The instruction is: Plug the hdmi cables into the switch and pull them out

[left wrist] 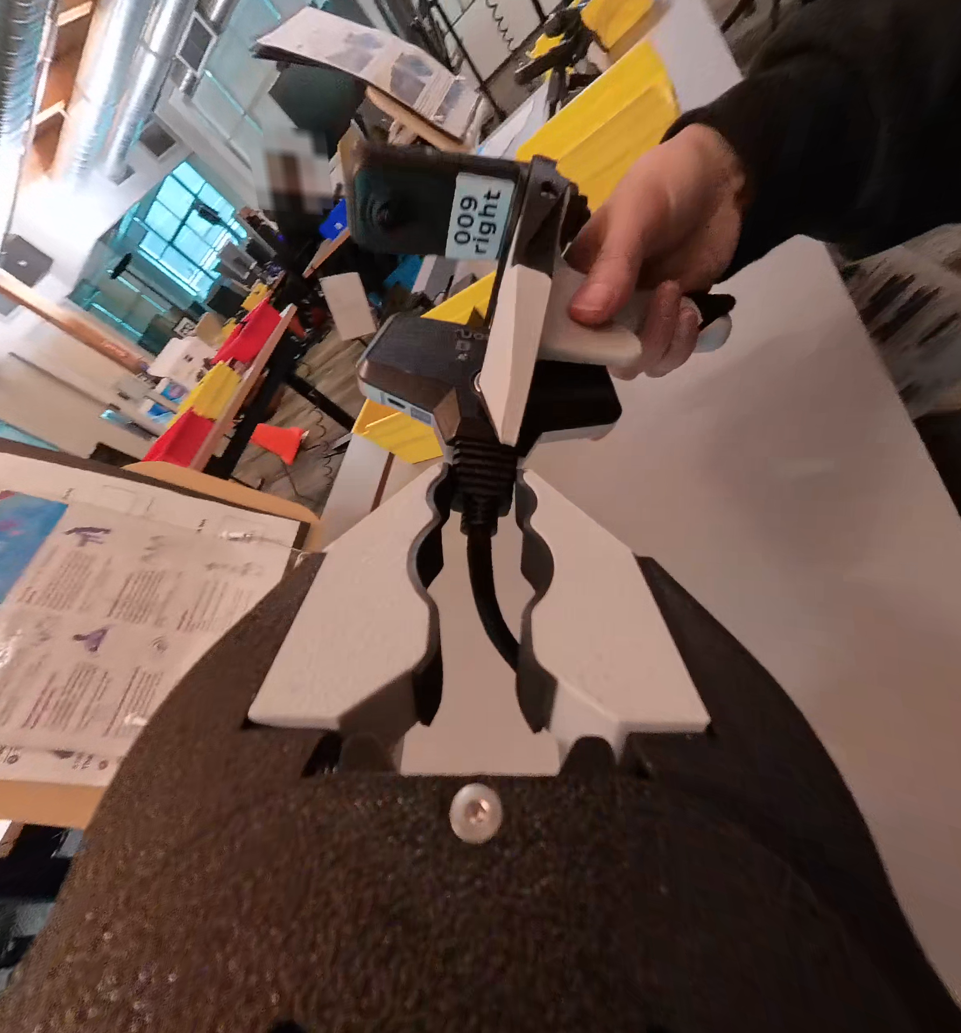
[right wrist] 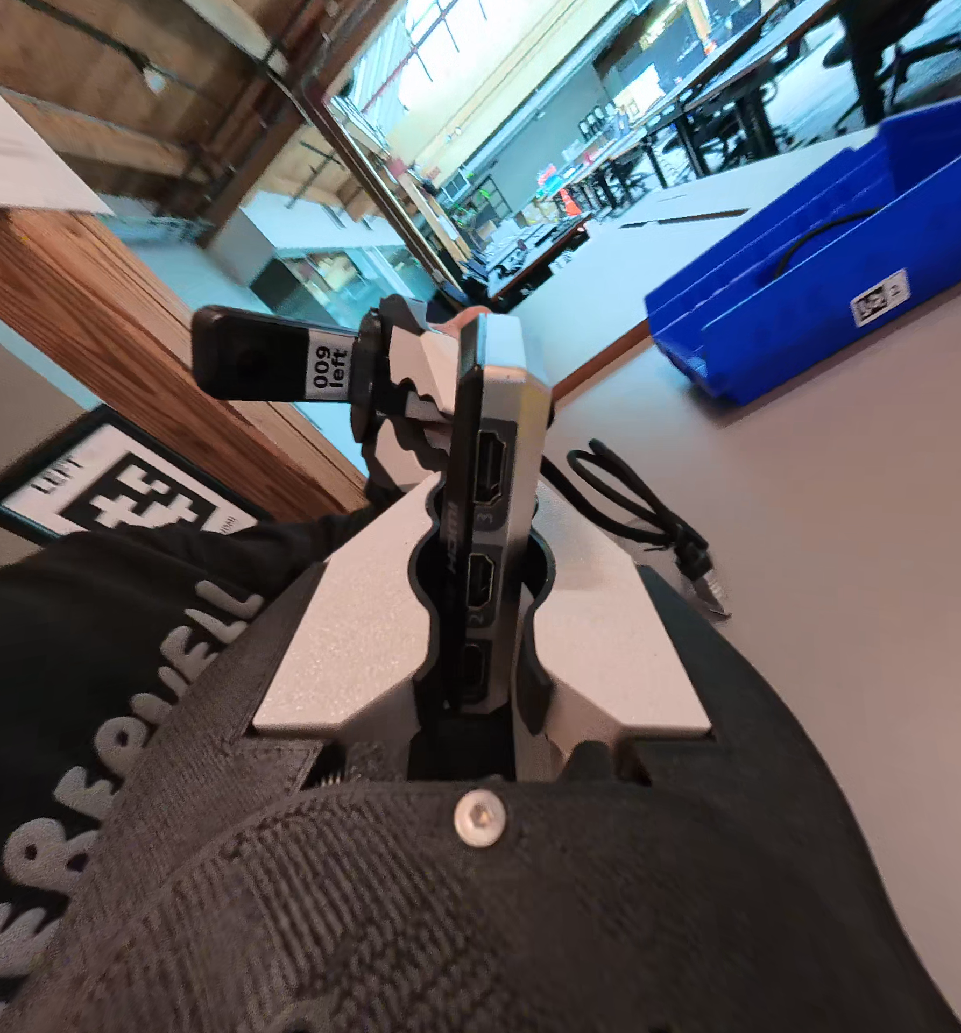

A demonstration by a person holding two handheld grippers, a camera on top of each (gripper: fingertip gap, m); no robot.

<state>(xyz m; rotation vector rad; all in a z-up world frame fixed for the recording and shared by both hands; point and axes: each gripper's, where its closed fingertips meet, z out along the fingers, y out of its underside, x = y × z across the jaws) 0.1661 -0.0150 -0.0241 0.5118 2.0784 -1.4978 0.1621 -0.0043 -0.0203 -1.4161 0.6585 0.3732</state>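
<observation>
Left wrist view: the left gripper (left wrist: 481, 492) has its white jaws closed on the ribbed black plug of an HDMI cable (left wrist: 486, 592). The cable runs back between the fingers toward the camera. The plug's front end meets the edge of the switch (left wrist: 411, 358), a flat dark box with a silvery rim, held off the grey worktop (left wrist: 746, 503). Whether the plug is fully seated cannot be told. The right gripper (left wrist: 514, 358) crosses the switch from above, one white finger lying over its face; a hand (left wrist: 657, 251) in a dark sleeve holds that gripper's handle. A printed sheet (left wrist: 76, 615) lies to the left. Yellow bins (left wrist: 607, 123) stand beyond.

Right wrist view: the right gripper (right wrist: 481, 559) has its jaws clamped on the switch (right wrist: 495, 447), which stands edge-on between the fingers with its dark face to the left and silvery side to the right. Three ports show along the near edge, all unoccupied. The left gripper (right wrist: 411, 413) sits behind the switch at its far side, its camera pointing left; its jaw state cannot be told from here. A second black cable (right wrist: 635, 503) lies coiled on the worktop (right wrist: 802, 559), just right of the switch and apart from it. A blue bin (right wrist: 858, 251) rests farther back on the right.
</observation>
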